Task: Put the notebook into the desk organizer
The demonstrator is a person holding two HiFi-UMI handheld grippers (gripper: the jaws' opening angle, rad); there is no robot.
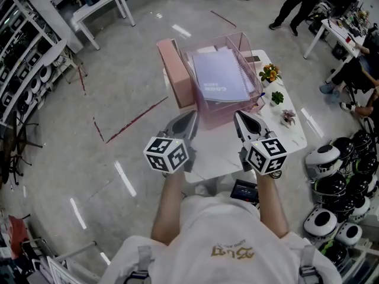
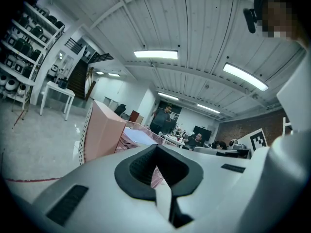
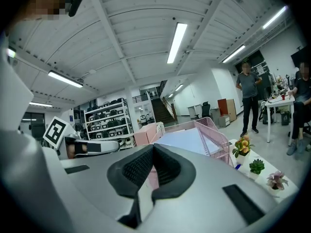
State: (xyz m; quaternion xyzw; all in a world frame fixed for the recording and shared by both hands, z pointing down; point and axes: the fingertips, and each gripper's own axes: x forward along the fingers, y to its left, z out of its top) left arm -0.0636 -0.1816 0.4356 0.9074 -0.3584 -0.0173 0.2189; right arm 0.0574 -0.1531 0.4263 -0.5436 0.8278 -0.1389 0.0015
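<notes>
A lavender spiral notebook lies flat on the top of the pink mesh desk organizer, which stands on a small white table. Both grippers hover side by side over the table's near part, short of the organizer and touching nothing. My left gripper is shut and empty, its tips pointing at the organizer's front left. My right gripper is likewise shut and empty, at the front right. In the left gripper view the notebook shows beyond the shut gripper. In the right gripper view the notebook rests in the organizer past the gripper.
A pink box stands against the organizer's left side. Three small potted plants line the table's right edge. Several helmets lie on the floor at right. People stand at the far right near a desk.
</notes>
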